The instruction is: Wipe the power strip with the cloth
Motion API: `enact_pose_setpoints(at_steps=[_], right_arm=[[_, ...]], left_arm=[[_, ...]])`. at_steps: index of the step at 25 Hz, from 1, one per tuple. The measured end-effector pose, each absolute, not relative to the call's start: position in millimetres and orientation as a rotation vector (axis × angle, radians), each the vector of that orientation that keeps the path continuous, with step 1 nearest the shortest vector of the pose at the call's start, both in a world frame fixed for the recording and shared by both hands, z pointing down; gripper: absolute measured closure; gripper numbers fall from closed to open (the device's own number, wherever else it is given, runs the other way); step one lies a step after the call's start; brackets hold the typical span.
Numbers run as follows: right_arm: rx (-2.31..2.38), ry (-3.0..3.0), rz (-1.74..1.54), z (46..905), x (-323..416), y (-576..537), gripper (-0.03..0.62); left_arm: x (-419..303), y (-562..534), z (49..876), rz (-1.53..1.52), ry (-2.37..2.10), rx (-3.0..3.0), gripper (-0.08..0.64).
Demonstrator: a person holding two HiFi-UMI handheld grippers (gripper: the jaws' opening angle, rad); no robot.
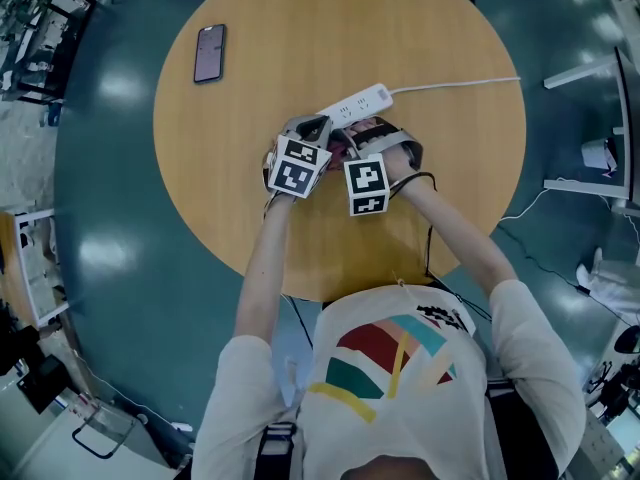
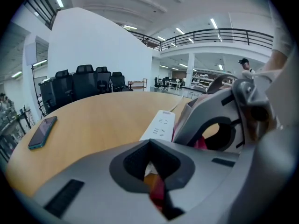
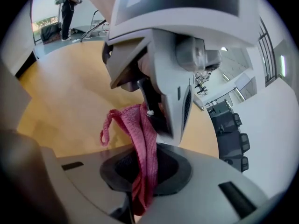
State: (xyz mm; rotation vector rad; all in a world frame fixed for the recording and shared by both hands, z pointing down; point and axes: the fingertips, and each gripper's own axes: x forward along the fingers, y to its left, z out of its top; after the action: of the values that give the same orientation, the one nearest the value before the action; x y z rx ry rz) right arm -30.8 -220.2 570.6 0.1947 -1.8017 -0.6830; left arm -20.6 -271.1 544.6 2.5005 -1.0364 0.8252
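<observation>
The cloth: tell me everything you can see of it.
The cloth is pink-red, knit-looking fabric with a small loop at one edge. Bunched into a narrow band, it is pinched by the right gripper and runs up to the left gripper, which grips it too, close beside the white power strip.

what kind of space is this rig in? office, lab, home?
Likely a large open-plan office or lab hall: a round wooden table, black office chairs along a white wall, and a railed mezzanine overhead.
</observation>
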Motion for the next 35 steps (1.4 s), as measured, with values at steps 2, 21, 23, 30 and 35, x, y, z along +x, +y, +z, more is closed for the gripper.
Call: enact_pose_setpoints(at_steps=[2,21,23,30,35], right_arm=[[0.209,-1.792,-0.677,571,-23,-225,0.552],[0.432,-1.598,-0.551,576,130,-291,0.552],[0.441,-1.599,-0.544,577,133,-295,0.552],[0.488,-1.636,-0.491,557,146,-304,0.554],[0.336,-1.890,-0.579,509,94,-319,0.554]], left_arm=[[-20,-272,545,0.851,-1.039,2.519,0.518],[-14,-269,545,0.894,-1.037,2.527,0.518],[-13,-270,546,0.917,-1.032,2.529,0.518],[-12,-266,534,0.890,-1.133,2.515,0.518],[-5,-249,533,0.830,-1.323,2.476,0.518]])
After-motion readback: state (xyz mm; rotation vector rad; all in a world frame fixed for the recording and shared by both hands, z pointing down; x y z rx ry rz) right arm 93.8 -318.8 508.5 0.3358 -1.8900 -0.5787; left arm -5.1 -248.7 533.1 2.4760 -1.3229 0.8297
